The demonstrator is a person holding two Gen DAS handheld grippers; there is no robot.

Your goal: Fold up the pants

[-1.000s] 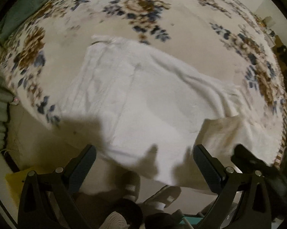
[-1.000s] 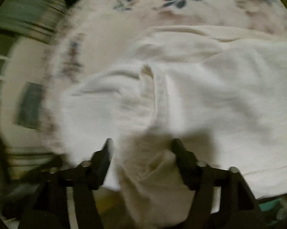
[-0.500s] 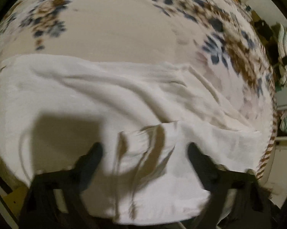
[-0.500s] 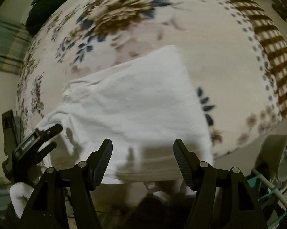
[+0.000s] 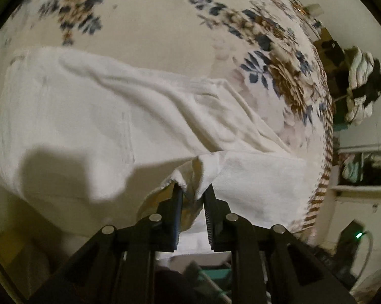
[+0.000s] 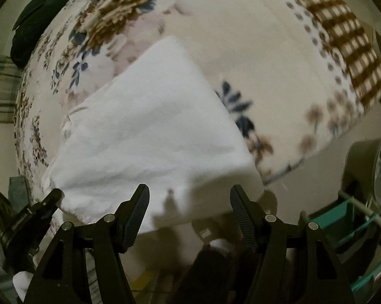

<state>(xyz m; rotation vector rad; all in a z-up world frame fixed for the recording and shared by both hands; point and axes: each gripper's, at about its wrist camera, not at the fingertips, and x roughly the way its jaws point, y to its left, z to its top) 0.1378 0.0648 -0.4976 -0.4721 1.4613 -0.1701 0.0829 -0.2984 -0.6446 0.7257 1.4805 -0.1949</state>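
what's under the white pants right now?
The white pants lie on a floral blanket, which shows all around them. What lies beneath the cloth itself is covered. The left gripper is closing on a bunched edge at the near side.

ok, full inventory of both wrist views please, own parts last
white cotton pants: one, white, spread on the bedspread, near edge bunched between the left fingers
floral fleece bedspread: one, cream with brown and blue flowers, checked brown border, under the pants
dark green cloth: one, far left bed edge, right view
clothes pile: white and dark, right background, blurred
teal rack: one, lower right, right view
left gripper: black, closing on the pants' edge
right gripper: black, open, over the pants' near edge
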